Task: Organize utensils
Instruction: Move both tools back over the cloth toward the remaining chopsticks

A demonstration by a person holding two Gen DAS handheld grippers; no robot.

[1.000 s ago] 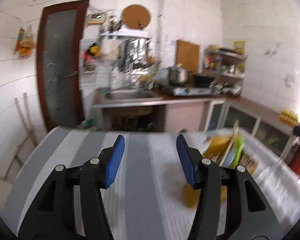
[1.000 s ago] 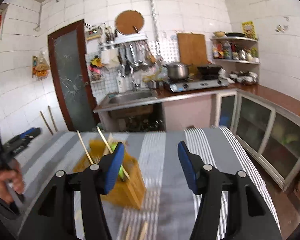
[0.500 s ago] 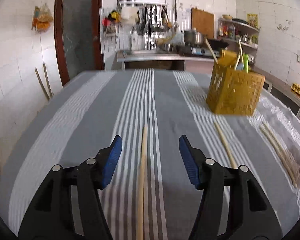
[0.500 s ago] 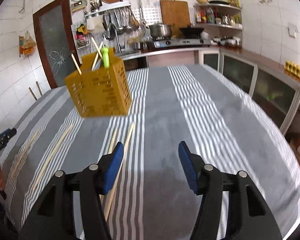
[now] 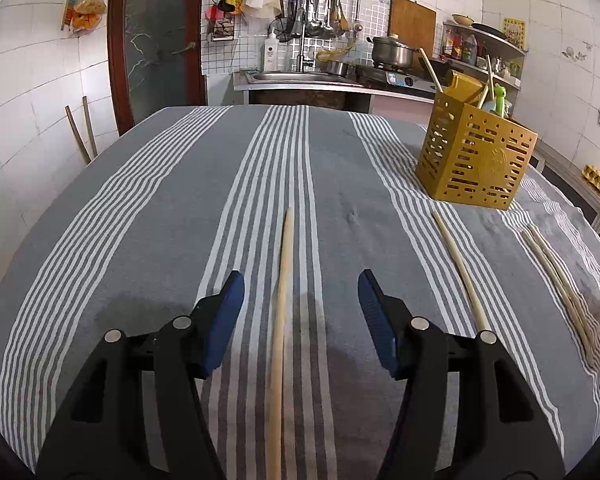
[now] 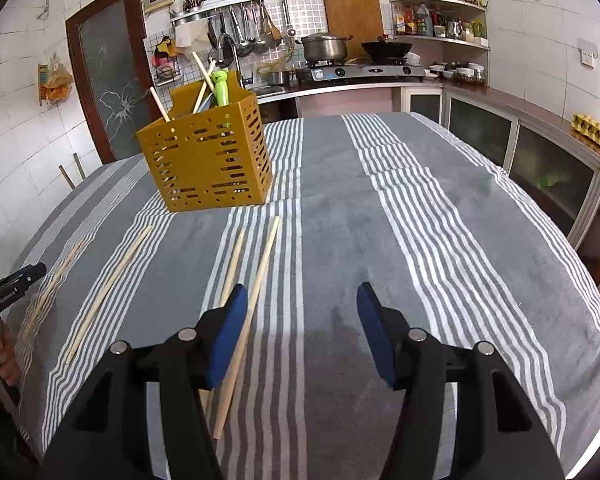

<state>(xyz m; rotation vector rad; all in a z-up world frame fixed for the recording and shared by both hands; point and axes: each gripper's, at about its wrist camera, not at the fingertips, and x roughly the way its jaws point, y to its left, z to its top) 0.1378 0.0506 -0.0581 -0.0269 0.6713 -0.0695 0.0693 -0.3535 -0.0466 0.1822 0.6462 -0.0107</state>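
A yellow perforated utensil holder (image 5: 476,156) stands on the striped cloth, with chopsticks and a green utensil in it; it also shows in the right wrist view (image 6: 210,158). My left gripper (image 5: 300,312) is open and low over the cloth, with one wooden chopstick (image 5: 282,304) lying between its fingers. Another chopstick (image 5: 460,268) and a pair (image 5: 556,276) lie to its right. My right gripper (image 6: 298,320) is open and empty; a chopstick (image 6: 256,292) lies beside its left finger, another (image 6: 232,264) just left of that, and one more (image 6: 112,284) farther left.
The table carries a grey cloth with white stripes (image 6: 420,220). Behind it are a sink and counter (image 5: 300,80), a stove with pots (image 6: 360,68) and glass cabinets (image 6: 540,160) at the right. My left gripper's tip shows at the right wrist view's left edge (image 6: 16,282).
Both grippers have tipped down and lowered toward the cloth. The left one now straddles a chopstick. The right one has come down beside the chopsticks in front of the holder.
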